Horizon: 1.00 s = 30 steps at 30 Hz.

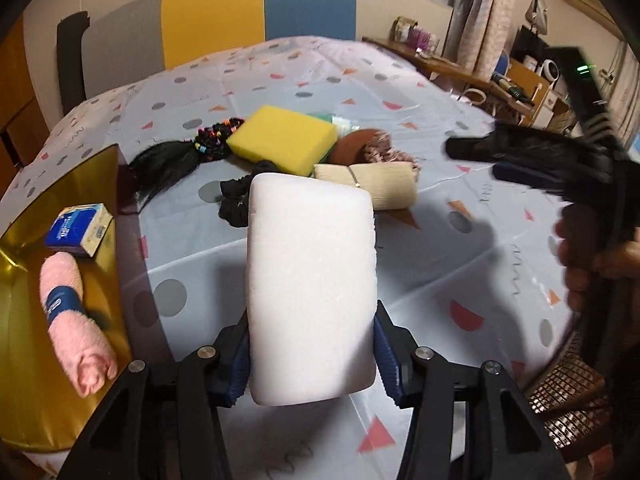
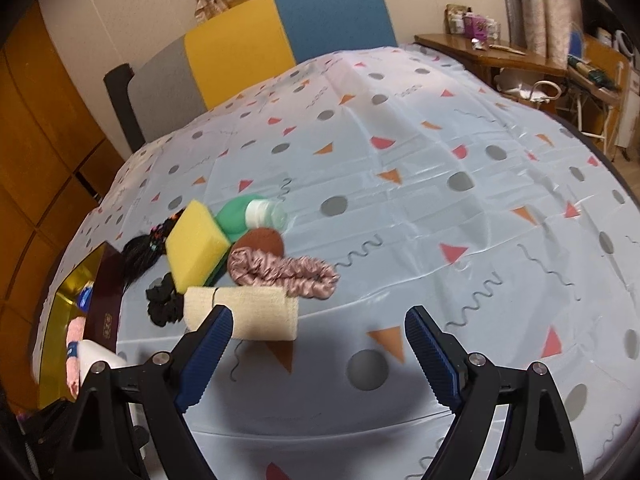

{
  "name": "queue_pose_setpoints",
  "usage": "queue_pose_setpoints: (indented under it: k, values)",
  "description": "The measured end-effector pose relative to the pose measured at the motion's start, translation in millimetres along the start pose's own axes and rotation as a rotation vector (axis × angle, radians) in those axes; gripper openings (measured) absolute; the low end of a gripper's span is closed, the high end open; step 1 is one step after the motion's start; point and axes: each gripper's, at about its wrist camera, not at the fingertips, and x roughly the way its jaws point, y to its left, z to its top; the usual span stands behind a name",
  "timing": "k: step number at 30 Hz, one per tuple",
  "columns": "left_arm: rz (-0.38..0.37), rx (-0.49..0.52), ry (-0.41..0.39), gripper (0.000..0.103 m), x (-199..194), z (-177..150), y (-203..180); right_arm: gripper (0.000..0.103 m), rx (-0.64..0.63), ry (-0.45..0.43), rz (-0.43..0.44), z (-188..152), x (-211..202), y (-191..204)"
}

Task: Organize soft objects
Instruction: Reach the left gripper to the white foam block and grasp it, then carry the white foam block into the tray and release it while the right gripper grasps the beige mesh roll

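Note:
My left gripper (image 1: pixel 312 364) is shut on a white foam block (image 1: pixel 312 280), held above the table beside the gold box (image 1: pixel 24 320). The box holds a pink rolled towel (image 1: pixel 76 320) and a blue tissue pack (image 1: pixel 80 230). A pile lies ahead: yellow sponge (image 1: pixel 282 142), beige roll (image 1: pixel 372 184), black scrunchie (image 1: pixel 236 200), black wig (image 1: pixel 164 168), pink scrunchie (image 1: pixel 386 152). My right gripper (image 2: pixel 320 344) is open and empty, just in front of the beige roll (image 2: pixel 248 312), near the yellow sponge (image 2: pixel 196 244), pink scrunchie (image 2: pixel 280 272) and green bottle (image 2: pixel 248 216).
A brown disc (image 2: pixel 260 242) lies by the bottle. The right gripper and hand show at the right edge of the left wrist view (image 1: pixel 560 168). The patterned tablecloth (image 2: pixel 440 200) covers the table. Chairs (image 2: pixel 280 40) stand at the far edge; a wooden desk (image 2: pixel 500 56) is at the back right.

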Motion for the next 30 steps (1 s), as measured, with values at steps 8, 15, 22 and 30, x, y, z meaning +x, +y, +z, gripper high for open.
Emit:
queue_pose_setpoints:
  k: [8, 15, 22, 30]
  values:
    - [-0.043, -0.012, -0.046, 0.053, -35, -11, 7, 0.088, -0.289, 0.065, 0.099, -8, 21, 57]
    - [-0.057, -0.060, -0.092, 0.053, -64, -18, 24, 0.086, -0.669, 0.164, 0.056, -4, 52, 109]
    - [-0.053, -0.124, -0.117, 0.053, -80, -22, 45, 0.059, -0.852, 0.288, -0.019, -9, 86, 126]
    - [-0.029, -0.184, -0.150, 0.053, -95, -26, 69, 0.038, -0.787, 0.286, -0.029, -12, 84, 125]
